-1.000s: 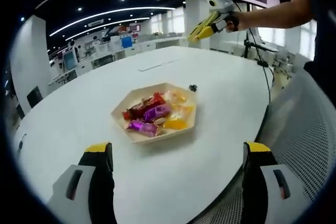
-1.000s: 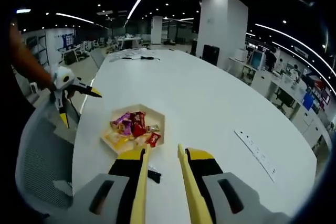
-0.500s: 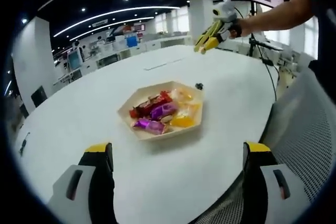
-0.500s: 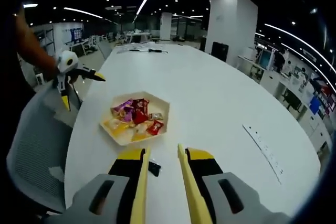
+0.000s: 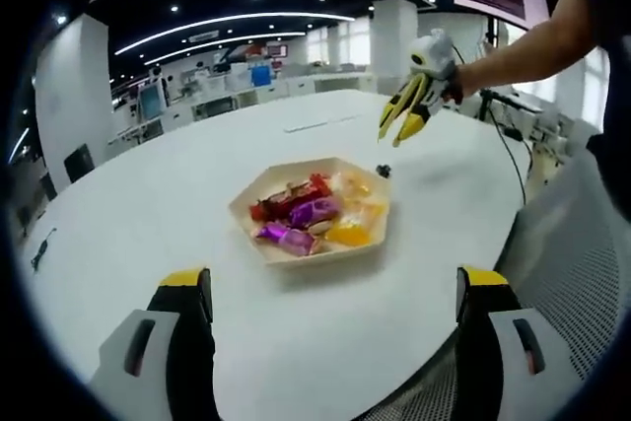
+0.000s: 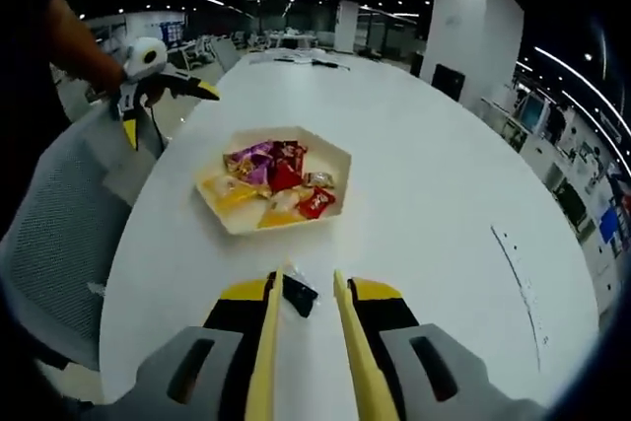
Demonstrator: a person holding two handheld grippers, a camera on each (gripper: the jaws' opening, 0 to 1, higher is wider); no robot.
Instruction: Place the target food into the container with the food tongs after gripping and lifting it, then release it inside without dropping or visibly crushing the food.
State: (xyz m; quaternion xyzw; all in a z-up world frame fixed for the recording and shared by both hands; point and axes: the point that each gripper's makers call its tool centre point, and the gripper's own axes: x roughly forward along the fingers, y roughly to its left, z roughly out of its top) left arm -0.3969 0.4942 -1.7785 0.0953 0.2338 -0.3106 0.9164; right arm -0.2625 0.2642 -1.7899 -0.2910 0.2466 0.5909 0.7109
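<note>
White worktop (image 6: 414, 194) stretches out under both my tools, and the pale hexagonal tray (image 6: 229, 221) of wrapped sweets (image 6: 281, 179) sits on it, a little way ahead of me. In the right gripper view my right tongs (image 6: 307, 295) point down at a small dark piece (image 6: 299, 294) lying on the worktop just on the near side of the tray, apart from it; the two yellow blades stand a narrow gap apart with the piece showing between their tips, not yet pinched as far as I can tell. In the left gripper view my left tongs (image 5: 335, 288) are spread wide and hold nothing, hovering on the near side of the tray (image 5: 370, 244), with the dark piece (image 5: 384, 171) lying just past the tray's far edge.

I judge this to be the approach step: the piece I take for the target is still on the worktop, not lifted, and nothing has gone into a container from my tongs. Next I would need to lower the right blades around the dark piece, close gently so it does not squash or skid away, then carry it over the tray rim and open above the sweets.

Wrappers show purple, red, orange and yellow, but any print on them is too small for me to read.
</note>
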